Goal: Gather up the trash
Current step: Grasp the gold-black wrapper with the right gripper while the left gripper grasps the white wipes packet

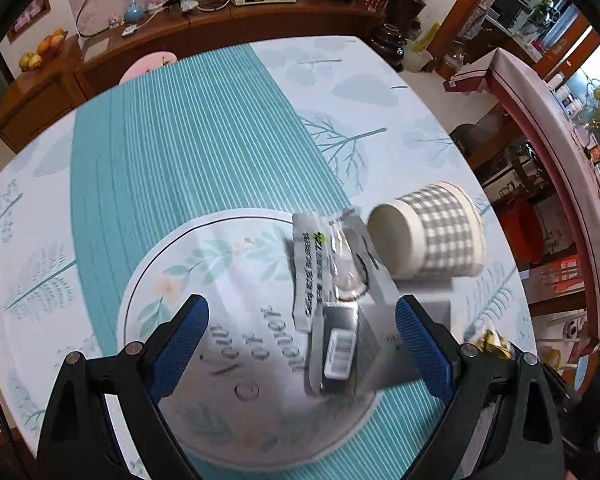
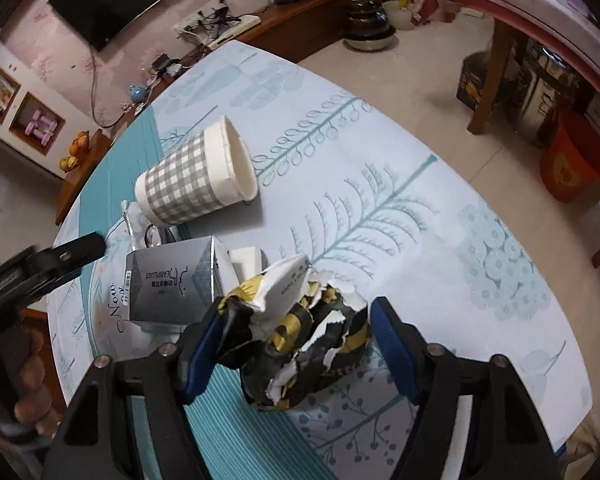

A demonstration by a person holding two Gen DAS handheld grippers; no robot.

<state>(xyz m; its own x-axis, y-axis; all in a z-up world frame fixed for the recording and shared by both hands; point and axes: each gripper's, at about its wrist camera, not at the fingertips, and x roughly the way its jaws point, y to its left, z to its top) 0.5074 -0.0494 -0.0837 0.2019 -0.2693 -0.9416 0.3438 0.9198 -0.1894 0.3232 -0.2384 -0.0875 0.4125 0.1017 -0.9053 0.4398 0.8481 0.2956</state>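
Observation:
A grey earplug box [image 1: 354, 350] lies on a round floral plate [image 1: 172, 280], between the blue pads of my open left gripper [image 1: 302, 344]. A white plastic wrapper [image 1: 320, 264] lies on the plate just beyond it. A grey checked paper cup [image 1: 428, 232] lies on its side past the wrapper. In the right wrist view, my right gripper [image 2: 290, 344] is open around a crumpled black, gold and white paper wad [image 2: 304, 336] on the tablecloth. The box [image 2: 172, 284] and cup [image 2: 192, 178] lie to its left and beyond.
The table [image 2: 420, 208] has a pale leaf-print cloth with a teal striped runner [image 1: 188, 132]. The left gripper [image 2: 40, 268] and the hand holding it show at left in the right wrist view. A wooden sideboard [image 1: 204, 24] stands beyond the table, a red bucket [image 2: 572, 160] on the floor.

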